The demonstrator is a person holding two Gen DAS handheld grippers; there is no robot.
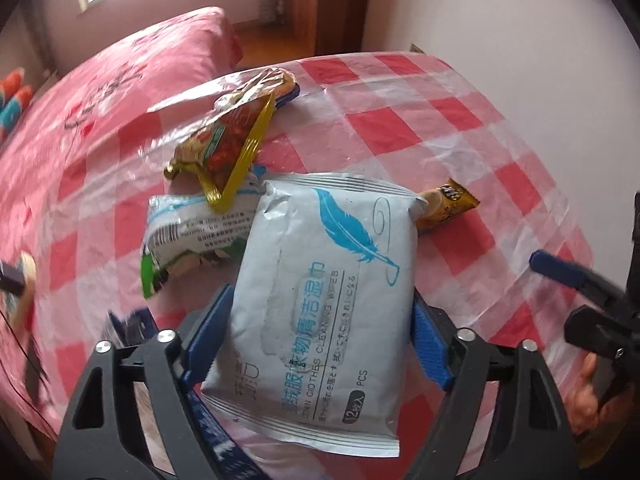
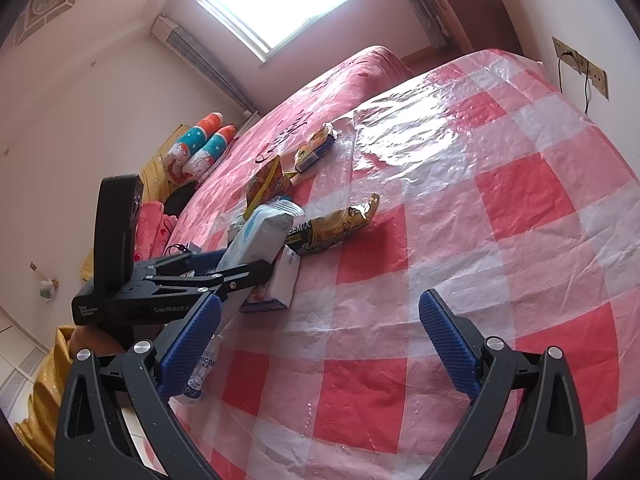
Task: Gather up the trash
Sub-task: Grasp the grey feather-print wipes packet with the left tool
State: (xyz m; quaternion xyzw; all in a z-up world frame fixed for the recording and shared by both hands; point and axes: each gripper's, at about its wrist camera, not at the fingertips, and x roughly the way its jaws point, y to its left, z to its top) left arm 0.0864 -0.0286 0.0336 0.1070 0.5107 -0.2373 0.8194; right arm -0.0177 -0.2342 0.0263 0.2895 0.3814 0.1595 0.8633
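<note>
Now, step in hand: taking the wipes pack off the trash pile, by the look of it.
Wipes pack (image 1: 328, 240): white pouch with a blue feather, lying on the checked table (image 1: 460, 120); its far end rests on other litter.
Left claw (image 1: 320, 300): angled down over the pack, blue pads (image 1: 430, 344) meeting both long edges near the pack's near half; it reads as a grasp across the width.
Right claw (image 2: 320, 300): spread wide, nothing in it, hovering over bare checks well apart from the pile.
Under the pack: a green and white wrapper (image 1: 180, 240) at its left edge and a yellow sachet (image 1: 448, 200) at its far right corner, both touching it.
Beyond it: a red and gold noodle bag (image 1: 224, 136) with a yellow plastic fork (image 1: 248, 152) across it.
Handling: the pouch is soft and slippery, likely to buckle if squeezed hard.
Advice: firm the hold only until the edges stop sliding, then lift straight up.
Risk: the pouch may sag from the pads and drag the wrapper or sachet along.
Check: the far end should clear the fork before any sideways move.
Bin: not in view in either picture.
</note>
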